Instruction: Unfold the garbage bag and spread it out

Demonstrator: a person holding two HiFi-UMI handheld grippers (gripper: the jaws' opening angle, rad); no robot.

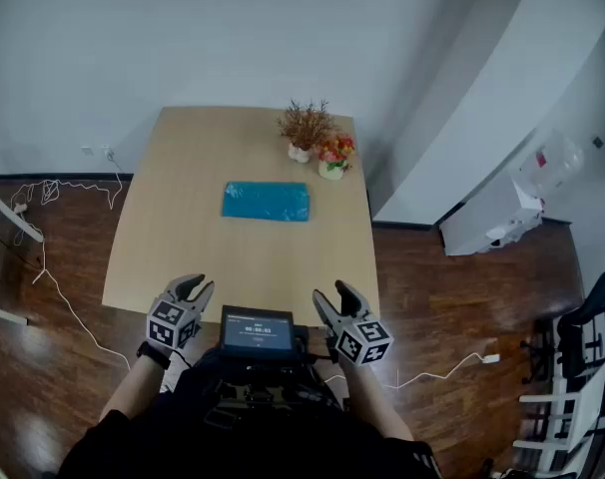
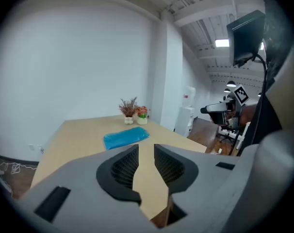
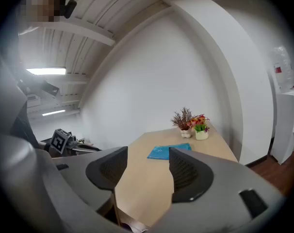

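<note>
the folded blue garbage bag (image 1: pixel 267 202) lies mid worktop (image 1: pixel 183 238), at twelve o'clock from us, well apart from both grippers. on the left gripper (image 1: pixel 195 285) the fingers stand slightly apart, on the right gripper (image 1: pixel 332 294) wide; both empty. we judge it thin, light, slippery film: pinch a loose corner edge.

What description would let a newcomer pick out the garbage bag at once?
Find the light wooden table by the white wall. Near its middle lies the folded garbage bag. Unlike the dried-plant pot and flower pot beyond it, it is flat and blue.
</note>
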